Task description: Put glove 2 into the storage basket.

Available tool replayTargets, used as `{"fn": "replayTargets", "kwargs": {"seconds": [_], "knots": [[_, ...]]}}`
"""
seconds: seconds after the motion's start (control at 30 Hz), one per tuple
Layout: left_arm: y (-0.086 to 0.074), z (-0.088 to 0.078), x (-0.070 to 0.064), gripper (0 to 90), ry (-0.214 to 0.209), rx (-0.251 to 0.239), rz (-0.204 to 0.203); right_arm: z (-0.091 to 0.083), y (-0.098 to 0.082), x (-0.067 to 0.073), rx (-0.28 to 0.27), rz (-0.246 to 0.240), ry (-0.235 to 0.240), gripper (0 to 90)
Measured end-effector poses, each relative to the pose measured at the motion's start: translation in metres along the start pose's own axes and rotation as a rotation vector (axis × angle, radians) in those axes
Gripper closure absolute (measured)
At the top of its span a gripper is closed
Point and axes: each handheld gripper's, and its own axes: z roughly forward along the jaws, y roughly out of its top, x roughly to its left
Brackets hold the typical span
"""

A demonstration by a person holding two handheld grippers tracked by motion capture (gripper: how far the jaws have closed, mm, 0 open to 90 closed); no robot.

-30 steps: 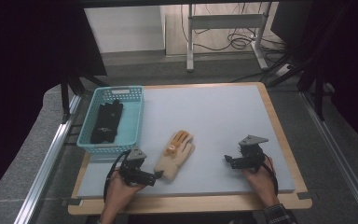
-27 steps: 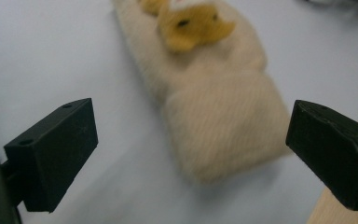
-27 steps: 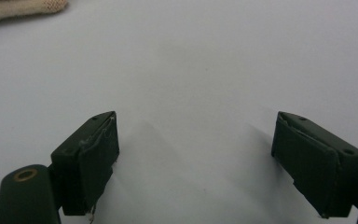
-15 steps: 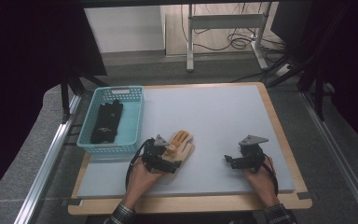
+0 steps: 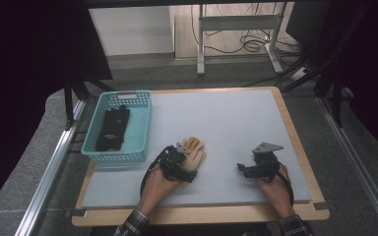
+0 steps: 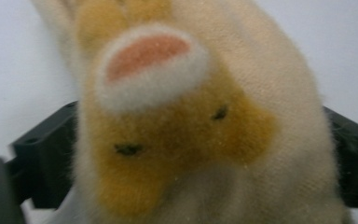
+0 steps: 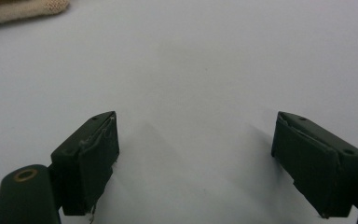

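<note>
A cream and orange plush glove (image 5: 197, 149) lies on the grey mat, near the front and left of centre. My left gripper (image 5: 185, 167) has come over its near end. In the left gripper view the glove (image 6: 177, 116) sits between the two black jaws and brushes both; they have just been closing and stand wide, with no clear squeeze on the plush. My right gripper (image 5: 243, 170) rests on the mat at the front right, open, and nothing lies between its jaws (image 7: 196, 158). A cream edge of the glove (image 7: 18, 11) shows at the top left of the right gripper view.
A turquoise basket (image 5: 144, 129) stands at the mat's left edge with dark gloves (image 5: 113, 129) inside. The grey mat (image 5: 226, 118) lies on a wooden board. Metal rails run along both sides, and a desk frame with cables stands beyond the far edge.
My left hand has moved right and forward from the mat's front left onto the glove's near end. The right hand has stayed put.
</note>
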Motion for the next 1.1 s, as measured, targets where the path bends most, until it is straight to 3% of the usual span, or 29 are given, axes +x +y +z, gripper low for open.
{"fn": "replayTargets", "kwargs": {"seconds": [0.1,0.23,0.4,0.73,1.1], "knots": [[0.000,-0.003,0.002,15.5,0.016,-0.012,-0.007,0.000,0.000,0.000,0.000,0.000,0.000,14.8],[0.000,-0.006,0.010,37.8,0.016,-0.029,-0.027,0.000,0.000,0.000,0.000,0.000,0.000,14.8],[0.001,-0.008,0.012,48.6,0.016,-0.023,-0.022,0.000,0.000,0.000,0.000,0.000,0.000,14.8],[0.013,-0.021,0.014,51.7,0.042,-0.044,0.001,0.000,0.000,0.000,0.000,0.000,0.000,14.9],[0.040,-0.063,0.040,51.1,0.119,-0.093,-0.019,0.000,0.000,0.000,0.002,-0.001,0.000,14.9]]}}
